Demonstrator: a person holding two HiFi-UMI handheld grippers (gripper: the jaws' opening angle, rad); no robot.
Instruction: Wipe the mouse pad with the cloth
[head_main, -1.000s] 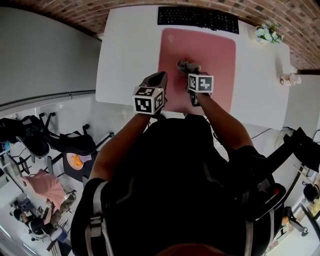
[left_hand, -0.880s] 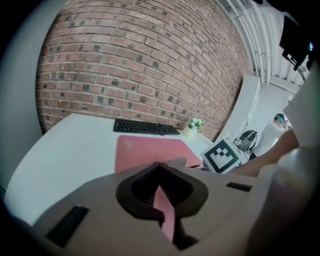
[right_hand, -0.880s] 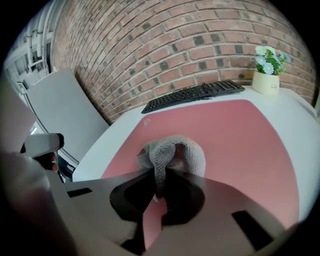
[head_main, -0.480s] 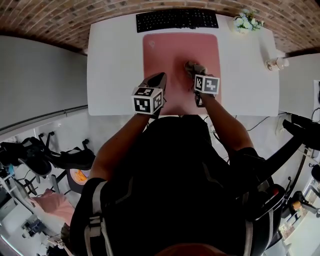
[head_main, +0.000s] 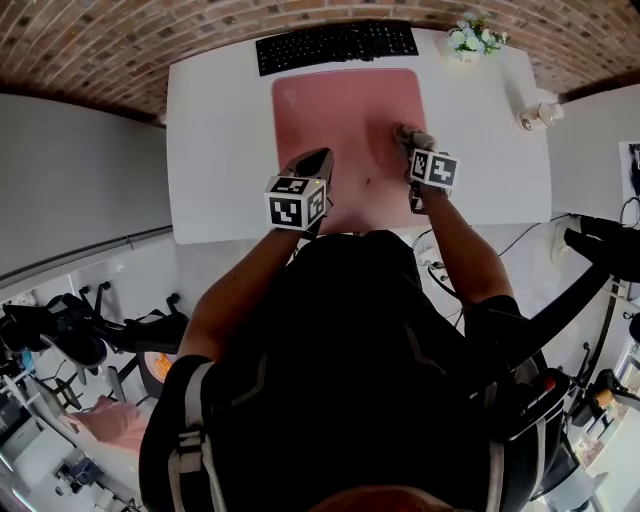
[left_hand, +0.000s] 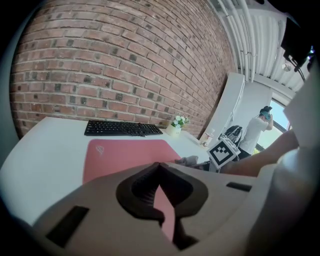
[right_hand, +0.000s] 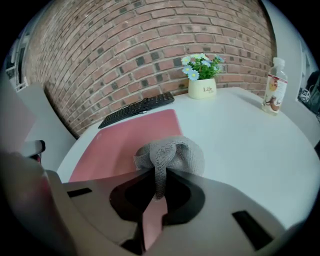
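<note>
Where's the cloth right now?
In the head view, the cloth is pinched in the right gripper, sitting at the right edge of the pink mouse pad.

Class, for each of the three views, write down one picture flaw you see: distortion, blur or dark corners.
Head view: the wide lens bows the brick wall and the edges of the white table into arcs. Left gripper view: black corners; the left gripper close to the lens is soft, the keyboard crisp. Right gripper view: brick courses curve, yet the cloth is sharp.
</note>
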